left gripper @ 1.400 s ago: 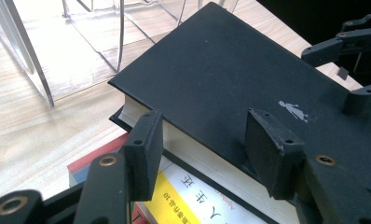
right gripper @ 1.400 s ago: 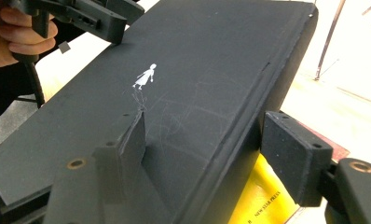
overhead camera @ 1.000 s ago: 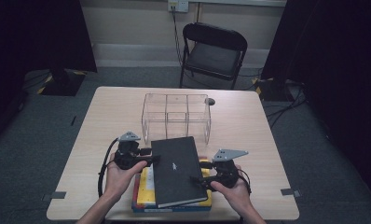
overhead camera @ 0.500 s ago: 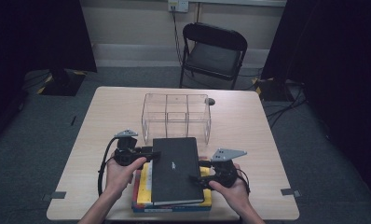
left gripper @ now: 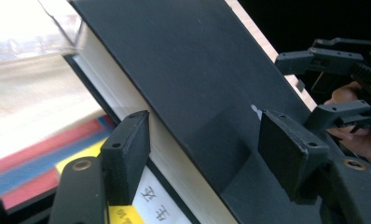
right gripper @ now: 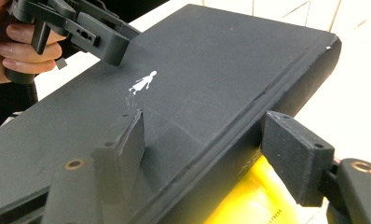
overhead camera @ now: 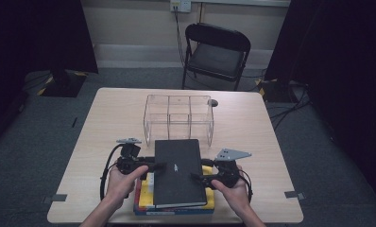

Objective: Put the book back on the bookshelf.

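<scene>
1. Left gripper (overhead camera: 150, 166) straddles the left edge of the black book (overhead camera: 179, 171); its jaws have just been opening, and in the left gripper view both pads stand off the cover and the page block, so nothing is clamped.
2. Right gripper (overhead camera: 199, 178) brackets the book's right edge, one jaw over the cover and one down beside the spine; a gap shows at each pad, so the jaws stand apart with no hold.
3. That black book lies flat on top of a stack of books (overhead camera: 143, 196) at the near edge of the surface (overhead camera: 106, 118), its far end close to the clear plastic organiser (overhead camera: 178, 118).
4. Open room: bare surface stretches to the left, to the right and behind the organiser. A small dark object (overhead camera: 214, 102) sits just past the organiser's far right corner.
5. Beyond the far edge a black folding chair (overhead camera: 217, 54) stands on grey carpet.
6. Materials: the book's cover is matt black, faintly scuffed, with a small white figure (right gripper: 143, 82) printed on it, squared corners and pale page edges.
7. Books beneath it show glossy yellow, red and blue covers.
8. Pale wood grain covers the surface, which has rounded corners; the organiser is rigid, transparent and split into compartments.
</scene>
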Tool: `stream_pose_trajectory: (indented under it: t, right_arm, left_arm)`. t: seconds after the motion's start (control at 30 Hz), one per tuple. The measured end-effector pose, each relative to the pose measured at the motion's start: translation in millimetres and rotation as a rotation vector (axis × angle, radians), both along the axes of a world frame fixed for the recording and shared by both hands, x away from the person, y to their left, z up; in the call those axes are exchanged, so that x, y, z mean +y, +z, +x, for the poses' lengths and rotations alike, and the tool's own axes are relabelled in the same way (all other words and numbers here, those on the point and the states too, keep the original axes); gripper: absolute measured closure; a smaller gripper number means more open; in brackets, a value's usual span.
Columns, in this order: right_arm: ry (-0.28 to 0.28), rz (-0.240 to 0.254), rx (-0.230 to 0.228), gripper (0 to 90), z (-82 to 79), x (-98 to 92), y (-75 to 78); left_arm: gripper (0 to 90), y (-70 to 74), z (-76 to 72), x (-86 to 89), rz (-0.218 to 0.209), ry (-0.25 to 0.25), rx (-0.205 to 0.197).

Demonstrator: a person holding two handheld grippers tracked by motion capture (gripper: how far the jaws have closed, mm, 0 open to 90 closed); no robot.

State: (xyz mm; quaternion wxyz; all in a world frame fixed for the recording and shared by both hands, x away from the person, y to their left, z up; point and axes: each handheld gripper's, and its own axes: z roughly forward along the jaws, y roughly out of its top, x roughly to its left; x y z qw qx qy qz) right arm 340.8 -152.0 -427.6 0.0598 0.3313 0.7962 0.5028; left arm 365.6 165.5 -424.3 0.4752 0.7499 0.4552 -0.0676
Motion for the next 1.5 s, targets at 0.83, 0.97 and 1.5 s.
stream_pose_trajectory:
  t: [0.83, 0.97, 1.5]
  right_arm:
    - [0.004, 0.009, -0.004, 30.4, -1.0, -0.8, -1.4]
    - [0.003, 0.006, -0.008, 29.7, -0.9, -0.2, -1.3]
    - [0.002, -0.002, -0.008, 28.7, -1.0, 1.1, -0.1]
  left_arm:
    - [34.6, -6.0, 5.2, 9.4, -0.180, 0.084, 0.090]
    - [36.0, -6.4, 6.2, 11.3, -0.192, 0.086, 0.097]
    - [39.0, -6.5, 8.4, 17.3, -0.249, 0.080, 0.136]
